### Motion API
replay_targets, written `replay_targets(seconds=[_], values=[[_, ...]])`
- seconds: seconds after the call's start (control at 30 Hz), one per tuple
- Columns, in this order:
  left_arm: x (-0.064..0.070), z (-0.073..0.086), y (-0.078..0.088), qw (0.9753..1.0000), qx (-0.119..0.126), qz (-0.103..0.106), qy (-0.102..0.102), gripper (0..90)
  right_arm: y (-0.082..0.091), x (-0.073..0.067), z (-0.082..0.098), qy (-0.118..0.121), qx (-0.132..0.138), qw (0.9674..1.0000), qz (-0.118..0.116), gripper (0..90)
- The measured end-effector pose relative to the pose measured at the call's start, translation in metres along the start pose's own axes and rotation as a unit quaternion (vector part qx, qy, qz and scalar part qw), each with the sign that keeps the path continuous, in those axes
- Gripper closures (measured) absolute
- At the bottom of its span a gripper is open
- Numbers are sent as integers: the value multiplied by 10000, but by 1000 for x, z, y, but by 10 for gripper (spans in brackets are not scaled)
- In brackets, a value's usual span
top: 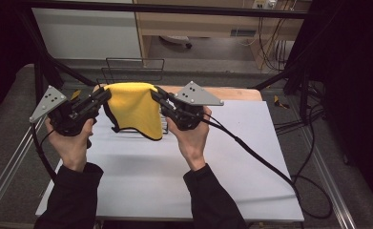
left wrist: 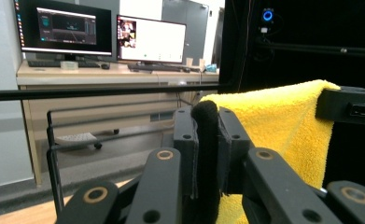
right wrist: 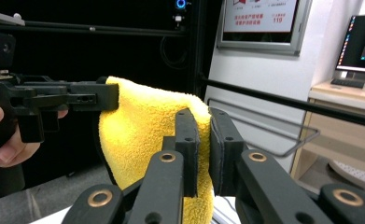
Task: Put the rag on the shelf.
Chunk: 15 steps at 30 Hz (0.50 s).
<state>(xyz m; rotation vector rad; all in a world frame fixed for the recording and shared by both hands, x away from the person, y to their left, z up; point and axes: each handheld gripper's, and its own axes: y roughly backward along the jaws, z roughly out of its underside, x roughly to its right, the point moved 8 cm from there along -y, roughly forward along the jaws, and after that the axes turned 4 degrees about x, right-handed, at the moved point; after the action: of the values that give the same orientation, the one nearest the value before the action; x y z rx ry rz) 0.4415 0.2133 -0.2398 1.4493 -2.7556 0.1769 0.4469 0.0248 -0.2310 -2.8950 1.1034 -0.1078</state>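
At the centre of the high view, slightly above the middle of the frame, a yellow cloth (top: 132,107) hangs in the air between two hand-held grippers, above the pale grey surface (top: 222,162). The left hand-held gripper (top: 104,94) pinches the cloth's upper left corner; the right hand-held gripper (top: 156,94) pinches its upper right corner. The top edge of the cloth spans the gap between the two, and the rest drapes downward, its dark-trimmed lower edge ending in a rounded point toward the lower right. Whether that point touches the surface cannot be told.

In the left gripper view, the jaws rise from the bottom centre of the frame and are pressed together on a dark-edged fold of the cloth (left wrist: 273,121), which spreads to the right of the frame. The other gripper (black, at the right edge) holds the far corner.

In the right gripper view, the jaws stand at the lower centre, closed on the cloth (right wrist: 143,126), which bulges to their left. The left hand-held gripper (right wrist: 106,97) grips the far corner at the left of the frame, with fingers (right wrist: 3,149) of the person's hand wrapped round its handle.

A thin wire rack (top: 134,69) stands behind the cloth, toward the upper centre of the high view.
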Motion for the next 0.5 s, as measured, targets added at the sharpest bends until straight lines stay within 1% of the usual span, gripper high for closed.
replay_targets(seconds=[0.03, 0.07, 0.1, 0.13, 0.2, 0.27, 0.3, 0.33, 0.37, 0.4, 0.43, 0.47, 0.5], values=[[0, -3, -1, 10000, 30, 2, -1, 800, -1, 1, -6, 24, 53, 10000, 18, 837], [0, -5, -2, 10000, 49, -8, -7, 800, -1, 1, -6, 24, 53, 10000, 18, 837], [0, -11, -4, 9999, 106, -13, -15, 800, -1, 1, -12, 72, 104, 9999, 42, 836], [0, -11, -4, 9999, 106, -13, -15, 800, -1, 1, -12, 72, 104, 9999, 42, 836], [1, -17, -5, 9999, 157, -26, -51, 800, -2, 3, -20, 107, 166, 9998, 76, 837], [1, -22, -6, 9998, 203, -38, -65, 800, -3, 3, -22, 116, 181, 9997, 75, 837], [1, -25, -6, 9997, 227, -38, -70, 800, -4, 4, -28, 145, 211, 9996, 93, 837], [1, -28, -6, 9996, 264, -49, -77, 800, -4, 4, -28, 145, 211, 9996, 93, 837], [1, -31, -7, 9995, 304, -48, -80, 800, -5, 4, -34, 166, 261, 9995, 99, 837], [1, -33, -7, 9994, 329, -50, -84, 800, -5, 4, -34, 166, 261, 9995, 99, 837], [0, -35, -7, 9993, 358, -56, -87, 800, -7, 3, -39, 192, 303, 9993, 107, 837], [-1, -38, -8, 9992, 383, -58, -71, 800, -7, 3, -39, 192, 303, 9993, 107, 837], [-2, -39, -8, 9991, 412, -69, -55, 800, -9, 2, -44, 237, 339, 9991, 112, 837]])
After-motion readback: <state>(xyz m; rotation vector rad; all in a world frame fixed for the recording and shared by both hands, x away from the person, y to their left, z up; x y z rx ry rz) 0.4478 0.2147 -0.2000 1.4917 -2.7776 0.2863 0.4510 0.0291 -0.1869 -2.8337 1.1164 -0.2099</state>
